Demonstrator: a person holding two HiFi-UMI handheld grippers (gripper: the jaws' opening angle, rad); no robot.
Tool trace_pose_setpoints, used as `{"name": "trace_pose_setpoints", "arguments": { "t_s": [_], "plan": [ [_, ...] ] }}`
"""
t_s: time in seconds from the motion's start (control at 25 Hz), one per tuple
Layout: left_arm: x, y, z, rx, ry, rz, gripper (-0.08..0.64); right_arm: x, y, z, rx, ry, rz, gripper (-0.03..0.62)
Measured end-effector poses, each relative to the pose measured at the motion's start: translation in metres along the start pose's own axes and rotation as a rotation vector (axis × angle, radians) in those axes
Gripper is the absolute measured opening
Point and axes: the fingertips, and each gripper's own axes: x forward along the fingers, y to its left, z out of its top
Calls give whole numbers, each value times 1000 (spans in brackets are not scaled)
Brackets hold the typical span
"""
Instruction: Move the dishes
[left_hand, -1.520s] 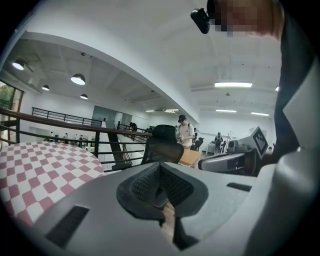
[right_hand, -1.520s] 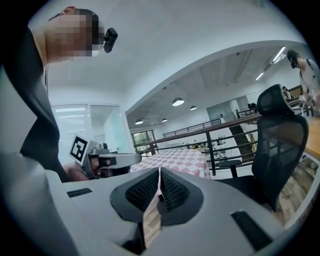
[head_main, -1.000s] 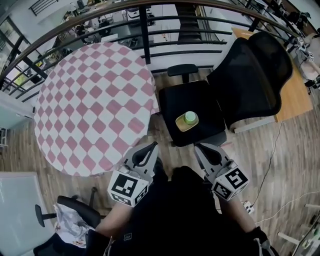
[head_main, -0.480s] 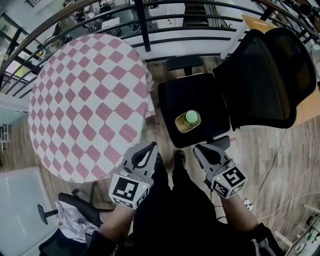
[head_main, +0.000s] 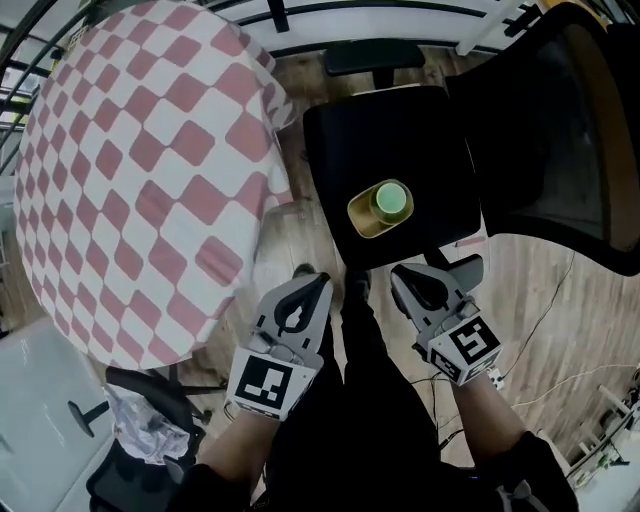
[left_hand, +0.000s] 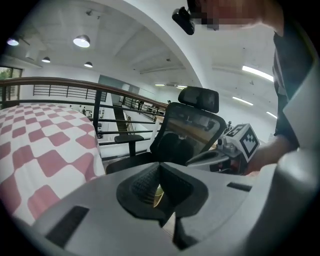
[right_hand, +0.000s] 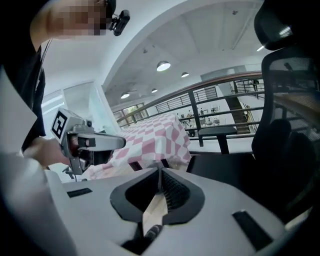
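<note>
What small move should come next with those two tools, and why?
Probably open the right tool and ease it forward toward the yellow dish that holds the green cup on the black chair seat. It and the left tool are shut, empty and short of the dish.

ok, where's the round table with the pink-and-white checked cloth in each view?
Head view: round table with the pink-and-white checked cloth fills the upper left.
Left gripper view: table at the left edge.
Right gripper view: table at centre.
Shared landmark: black mesh office chair, beside the table in all three.
</note>
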Motion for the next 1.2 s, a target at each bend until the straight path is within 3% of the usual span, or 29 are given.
{"name": "trace_pose_setpoints", "arguments": {
  "t_s": [0.44,0.56,0.8,1.0,1.2],
  "plan": [
    [82,43,-100,-14,104,6,6,68,-75,-65,-148,154,-22,23],
    [95,51,-113,-37,91,30,5,85,-89,-83,-194,210,-10,23],
    [121,38,-137,33,109,-45,5,105,-110,-116,-298,314,43,25],
    [137,45,-165,24,125,-52,5,129,-133,-144,-398,403,18,94],
    [135,53,-178,9,141,-41,6,150,-156,-167,-488,532,-42,94]
  ]
}}
